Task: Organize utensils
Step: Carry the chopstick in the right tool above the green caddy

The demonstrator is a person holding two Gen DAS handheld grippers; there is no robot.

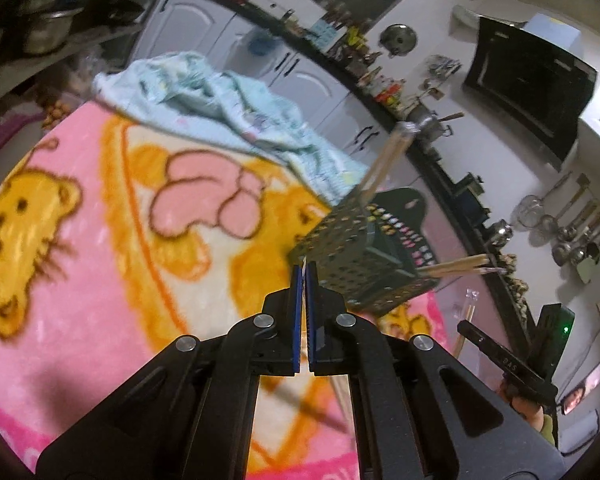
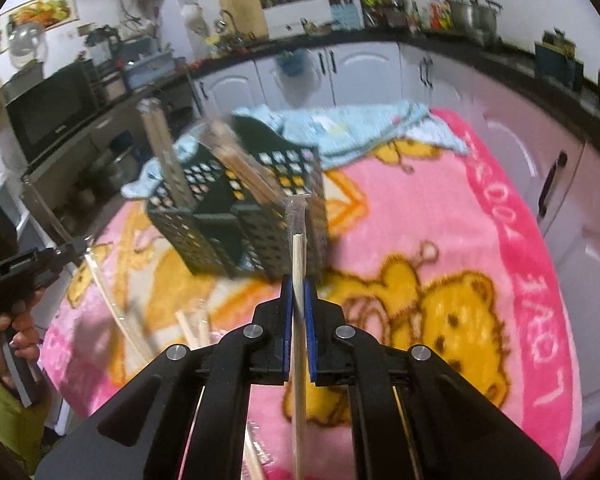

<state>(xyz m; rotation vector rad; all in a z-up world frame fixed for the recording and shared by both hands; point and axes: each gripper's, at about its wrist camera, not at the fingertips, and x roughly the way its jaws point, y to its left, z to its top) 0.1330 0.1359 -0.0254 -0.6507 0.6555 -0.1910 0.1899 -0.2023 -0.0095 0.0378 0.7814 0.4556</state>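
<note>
- Chopsticks [image 2: 298, 264] in clear wrapper, clamped between the right gripper [image 2: 298, 296] fingers; wrapped tip points up toward the near rim of the basket, stick runs down between the fingers to the bottom of the right wrist view.
- Basket [image 2: 236, 224]: dark green, perforated, with inner dividers, standing on the pink blanket [image 2: 420, 208] near its middle.
- More wrapped chopsticks [image 2: 164, 152] stand tilted in the basket's left compartment; another bundle [image 2: 240, 164] leans in the middle one.
- Loose chopsticks [image 2: 192, 328] lie on the blanket, near left of the right gripper.
- Left gripper [image 1: 304, 276]: fingers together, only a thin gap; a sliver of something pale at the tips, cannot tell what. Hovers over the blanket just beside the basket [image 1: 352, 256] corner.
- Light blue cloth [image 1: 228, 112] crumpled on the far side of the blanket, behind the basket.
- White cabinets [image 2: 360, 72] and cluttered dark counter [image 2: 480, 44] behind.
</note>
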